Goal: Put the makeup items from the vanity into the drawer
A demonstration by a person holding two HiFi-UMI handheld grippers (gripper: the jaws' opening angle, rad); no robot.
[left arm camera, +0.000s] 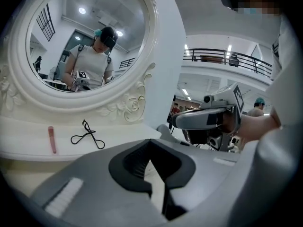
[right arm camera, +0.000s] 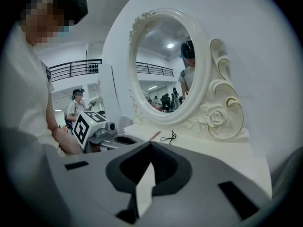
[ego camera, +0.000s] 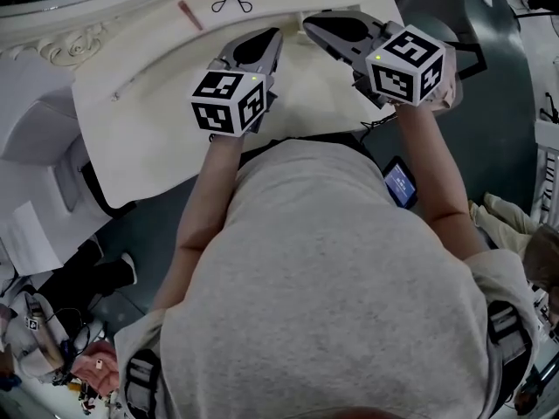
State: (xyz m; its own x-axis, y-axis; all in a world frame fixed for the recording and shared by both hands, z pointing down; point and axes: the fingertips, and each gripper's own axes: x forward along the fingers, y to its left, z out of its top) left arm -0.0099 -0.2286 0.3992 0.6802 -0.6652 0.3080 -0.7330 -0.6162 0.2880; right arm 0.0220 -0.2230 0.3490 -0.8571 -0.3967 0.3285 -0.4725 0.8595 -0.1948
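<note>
Both tools hover over the white tabletop (ego camera: 166, 138) with nothing taken up. The left hand-held gripper (ego camera: 274, 33) has its jaws together at the tips and holds nothing. The right hand-held gripper (ego camera: 307, 21) is fully closed and empty too.

The makeup items lie at the upper left of the head view, on the back ledge under the mirror (left arm camera: 90, 41). They are a black eyelash curler (ego camera: 231, 0) and, just left of it but apart, a slim pink stick (ego camera: 190, 15). No drawer shows in any view, so its place and whether it is open cannot be told.

The step in hand looks like the first pick. To do it well, the chosen gripper should open its jaws before it moves up-frame toward the ledge. The curler probably suits a pinch across its thin crossing arms, since the wire loops would likely slip or tilt. The pink stick is low and round, so it is best taken across its width near the middle, with the jaws lowered square to the ledge so that it does not roll. It seems wise to take one item at a time and keep the other gripper clear.
</note>
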